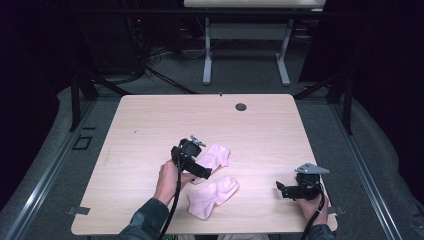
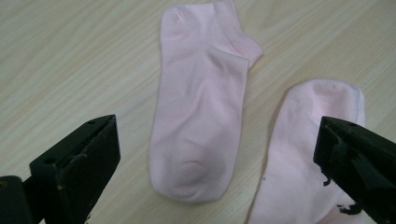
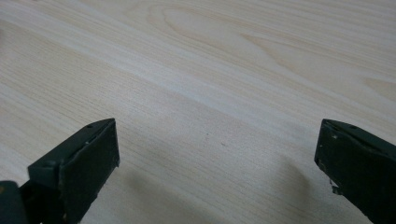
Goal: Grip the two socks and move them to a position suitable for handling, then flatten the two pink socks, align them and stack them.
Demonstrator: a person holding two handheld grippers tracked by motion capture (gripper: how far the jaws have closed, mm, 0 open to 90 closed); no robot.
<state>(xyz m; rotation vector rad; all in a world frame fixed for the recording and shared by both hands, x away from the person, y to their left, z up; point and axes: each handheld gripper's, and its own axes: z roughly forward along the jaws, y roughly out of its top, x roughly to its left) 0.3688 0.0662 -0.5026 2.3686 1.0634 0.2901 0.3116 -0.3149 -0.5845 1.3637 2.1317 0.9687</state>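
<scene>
At the left of the high view, the left gripper [image 1: 202, 171] hangs over the two pink socks near the front middle of the worktop [image 1: 150, 125]. Its jaws stand wide apart with nothing between them; in the left gripper view they frame both socks without touching either. The farther sock [image 1: 214, 159] lies flat, its long axis running from the gripper's side up toward the back right, with the toe end near the gripper and the cuff pointing away. The nearer sock [image 1: 212, 197] lies just beside it, apart by a thin strip of wood, on much the same diagonal. This looks like the stage of laying the socks out, probably before pairing them. The next move likely calls for lowering onto one sock's end and pinching only that fabric. Farther right, the right gripper [image 1: 282, 189] rests near the front right corner, jaws apart over bare wood, well away from the socks.
</scene>
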